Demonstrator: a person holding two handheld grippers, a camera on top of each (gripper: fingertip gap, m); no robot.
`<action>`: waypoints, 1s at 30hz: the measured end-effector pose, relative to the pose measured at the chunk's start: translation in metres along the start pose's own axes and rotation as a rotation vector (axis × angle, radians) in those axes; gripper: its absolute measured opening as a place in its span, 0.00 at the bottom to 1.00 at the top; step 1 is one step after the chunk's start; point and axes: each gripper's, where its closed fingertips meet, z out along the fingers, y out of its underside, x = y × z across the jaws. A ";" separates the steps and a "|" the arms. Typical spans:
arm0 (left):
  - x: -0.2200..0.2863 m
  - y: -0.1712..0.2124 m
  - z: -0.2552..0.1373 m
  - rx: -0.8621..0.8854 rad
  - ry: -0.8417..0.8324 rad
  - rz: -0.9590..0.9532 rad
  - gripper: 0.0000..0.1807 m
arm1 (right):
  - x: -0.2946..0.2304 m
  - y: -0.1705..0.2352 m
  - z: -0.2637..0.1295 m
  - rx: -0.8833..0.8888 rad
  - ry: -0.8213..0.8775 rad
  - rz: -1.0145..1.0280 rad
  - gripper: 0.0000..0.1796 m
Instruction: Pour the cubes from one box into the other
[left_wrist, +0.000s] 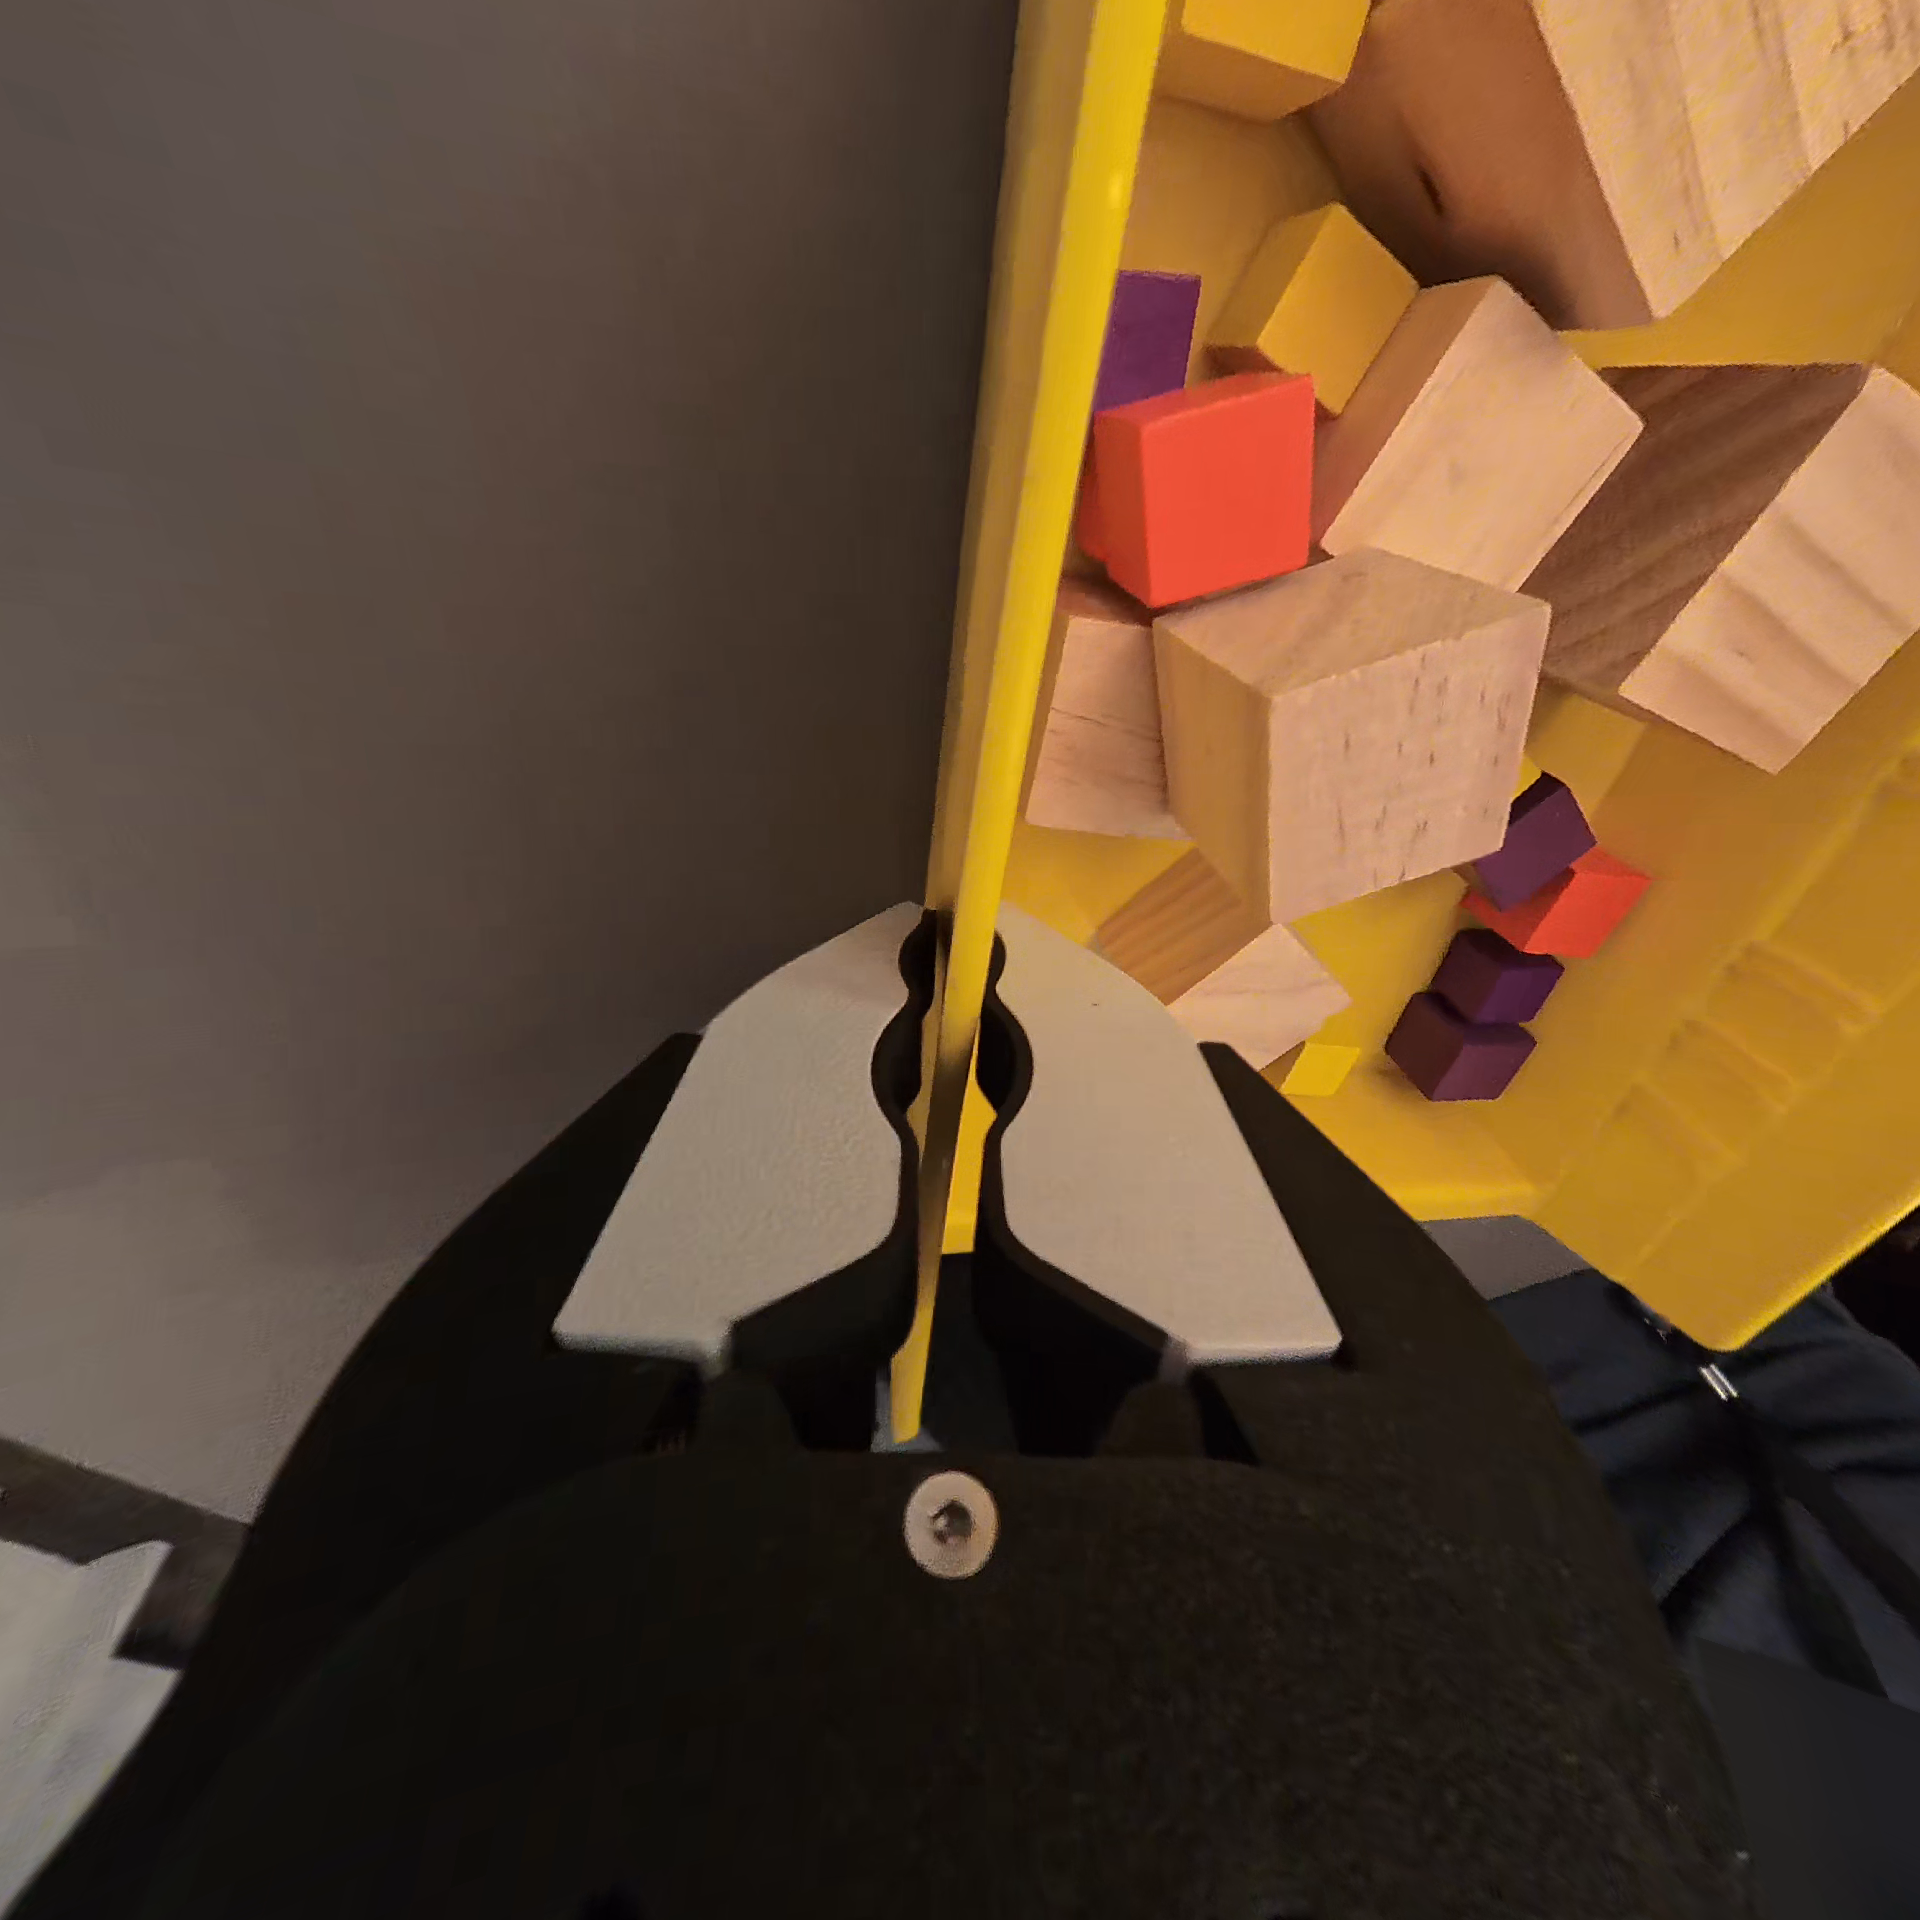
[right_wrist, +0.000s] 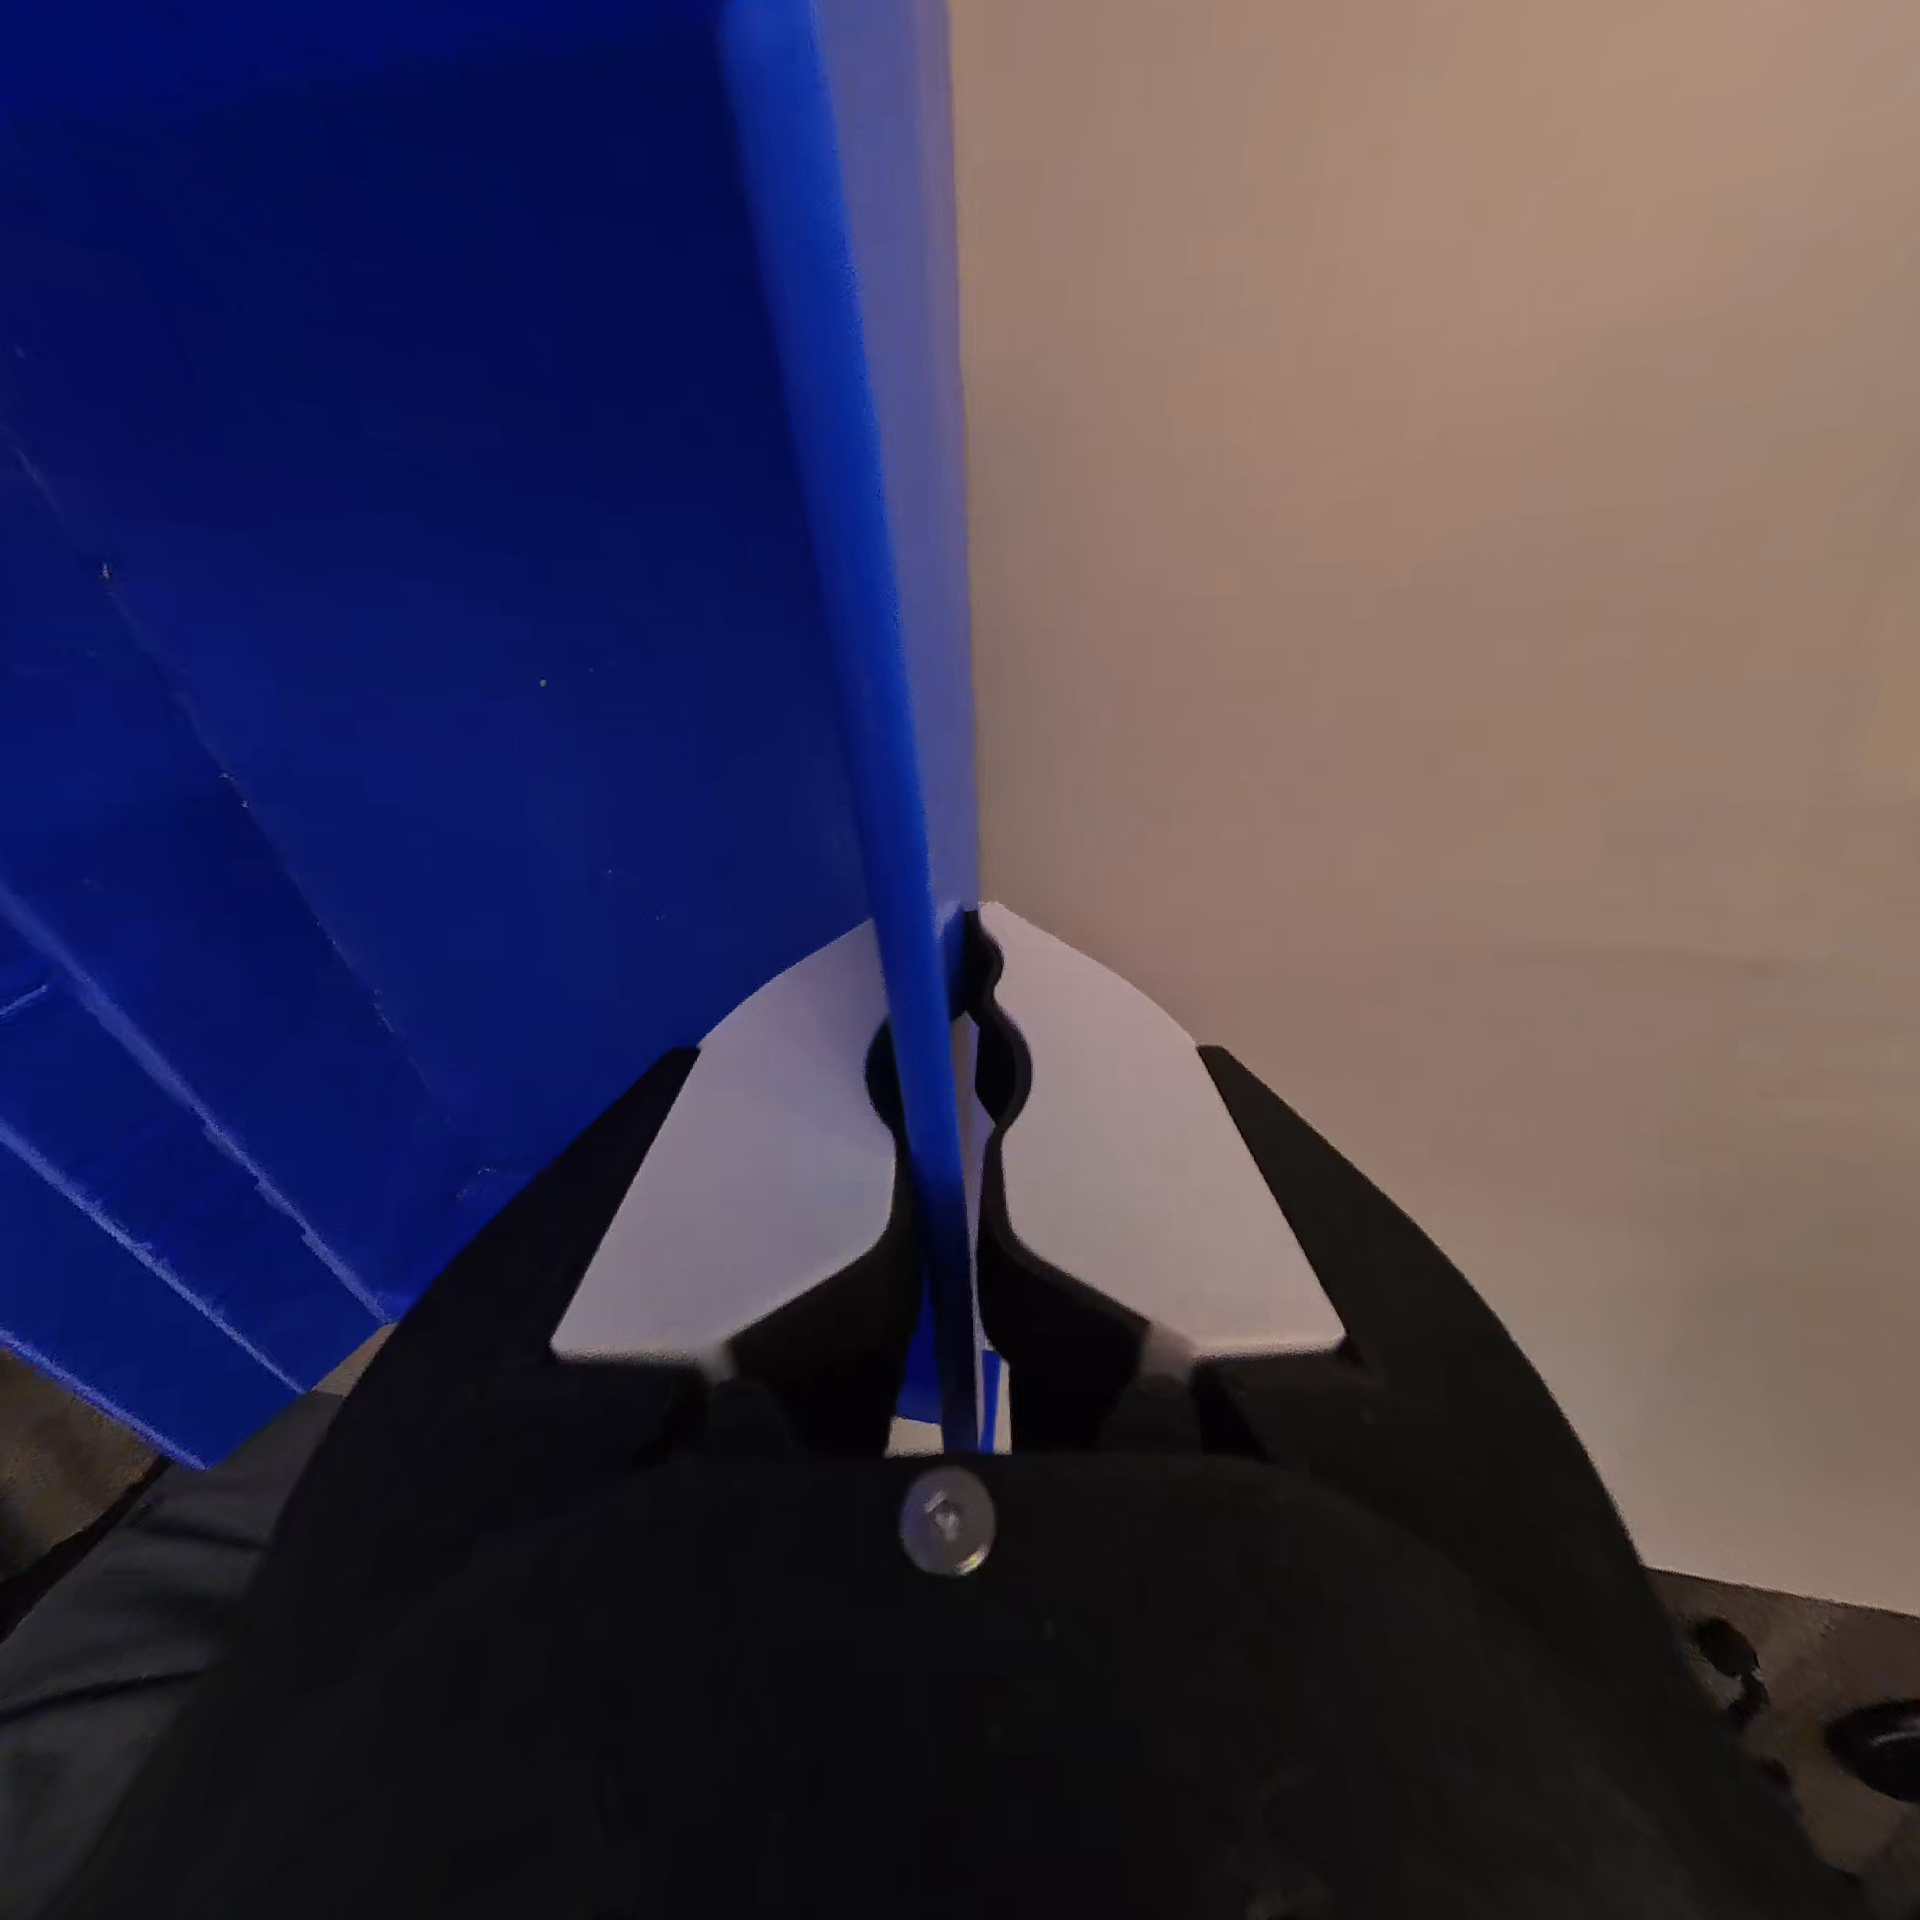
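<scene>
L gripper (left_wrist: 951, 997): jaws closed down onto the thin side wall of the yellow box (left_wrist: 1049, 582), wall pinched edge-on between the grey pads (left_wrist: 790, 1132). Box held up off any surface, tipped; no worktop in view, plain wall behind.

Contents, inside the yellow box: big plain wooden cubes (left_wrist: 1351, 727), one orange-red cube (left_wrist: 1205, 483), small purple cubes (left_wrist: 1475, 1023), a few yellow ones (left_wrist: 1314, 301). Some look blurred, prob. sliding or tumbling. Most are bunched against the gripped wall.

R gripper (right_wrist: 961, 997): jaws likewise nipped shut on the side wall of the blue box (right_wrist: 416, 623), wall between the pads. Box also in the air. Interior seen in this view shows no cubes; rest of it out of frame.

Handling, judged:
- Boxes = moulded plastic, stiff, smooth; a thin wall in a pinch grip could pivot or slip under load.
- Yellow box heavier w/ wood load; weight shifts as cubes slide, so torque on the grip changes.
- Cubes hard, not fragile, will bounce and roll.
- Best hold: deep on the wall near the rim, mid-length, as now.

Which box is pouring into which: can't tell from these views.
</scene>
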 end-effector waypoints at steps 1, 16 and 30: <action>-0.016 0.007 -0.002 0.007 0.002 -0.029 0.02 | -0.009 -0.001 0.008 -0.016 -0.009 0.003 0.03; -0.117 0.078 -0.014 0.127 0.067 -0.161 0.03 | -0.071 0.003 0.073 -0.206 -0.030 0.018 0.06; -0.117 0.078 -0.013 0.153 0.042 -0.113 0.04 | -0.300 -0.094 -0.138 0.779 -0.185 -0.454 0.20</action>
